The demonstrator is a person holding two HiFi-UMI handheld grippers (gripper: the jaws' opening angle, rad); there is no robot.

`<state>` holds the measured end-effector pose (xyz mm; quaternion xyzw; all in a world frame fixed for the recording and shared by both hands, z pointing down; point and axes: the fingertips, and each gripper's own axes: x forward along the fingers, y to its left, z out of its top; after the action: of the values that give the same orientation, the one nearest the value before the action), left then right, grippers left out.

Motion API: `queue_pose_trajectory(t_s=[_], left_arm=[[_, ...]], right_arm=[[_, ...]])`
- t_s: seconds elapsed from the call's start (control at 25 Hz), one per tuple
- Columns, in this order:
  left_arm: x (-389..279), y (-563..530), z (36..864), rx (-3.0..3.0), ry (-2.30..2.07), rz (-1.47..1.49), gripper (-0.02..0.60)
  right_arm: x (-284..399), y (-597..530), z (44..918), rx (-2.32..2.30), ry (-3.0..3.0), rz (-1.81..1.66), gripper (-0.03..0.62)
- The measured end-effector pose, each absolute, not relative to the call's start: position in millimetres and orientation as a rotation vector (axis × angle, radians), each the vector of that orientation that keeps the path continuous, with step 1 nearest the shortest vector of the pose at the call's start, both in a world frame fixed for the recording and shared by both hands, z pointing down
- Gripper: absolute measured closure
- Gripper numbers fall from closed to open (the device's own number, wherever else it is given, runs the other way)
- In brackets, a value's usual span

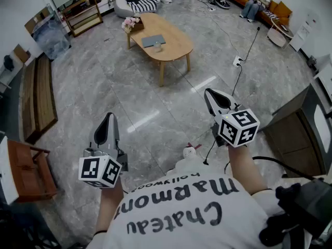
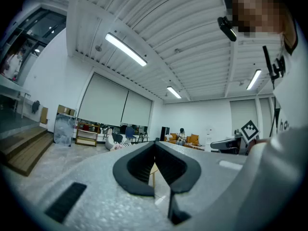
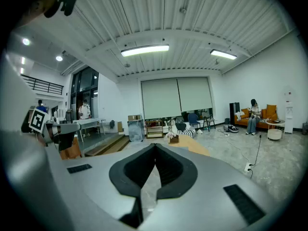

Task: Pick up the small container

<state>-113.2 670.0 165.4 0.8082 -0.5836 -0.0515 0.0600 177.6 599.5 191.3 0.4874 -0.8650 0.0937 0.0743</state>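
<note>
Hovering well apart from the oval wooden bench [image 1: 179, 44] bearing the small container [image 1: 157, 46], left gripper [image 1: 109, 116] and right gripper [image 1: 210, 93] each have fingers pressed together, gripping nothing.

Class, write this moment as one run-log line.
left hand-held gripper: shut, empty | right hand-held gripper: shut, empty | small pale container: untouched on oval light-wood table, across the floor

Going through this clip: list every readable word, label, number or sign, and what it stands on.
"Chateau": white shirt, large script, upside down in the head view.
"Marmon": same shirt, end cut off by the arm.
"hollywood": same shirt, small print, last letter unclear.
"ho": shirt edge in the left gripper view, the rest out of frame.
Marker cubes: square patterns only, no letters.
Anything in the room beyond is too small to read.
</note>
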Motion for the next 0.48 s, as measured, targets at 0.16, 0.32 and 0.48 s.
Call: queue_pose_trajectory(t_s=[0.16,0.32,0.48], left_arm=[[-107.2,672.8,160.3,2.454,-1.76,-0.159,0.568],[-109.6,677.0,156.1,2.452,-1.765,-0.17,0.568],[-116.5,683.5,149.4,2.445,-1.792,-0.186,0.568]], right_arm=[[180.7,602.4,186.1,1.457,-2.602,0.274,0.583],[179.0,604.8,184.1,1.444,-2.603,0.259,0.582],[180.2,607.2,182.3,1.445,-2.596,0.235,0.583]])
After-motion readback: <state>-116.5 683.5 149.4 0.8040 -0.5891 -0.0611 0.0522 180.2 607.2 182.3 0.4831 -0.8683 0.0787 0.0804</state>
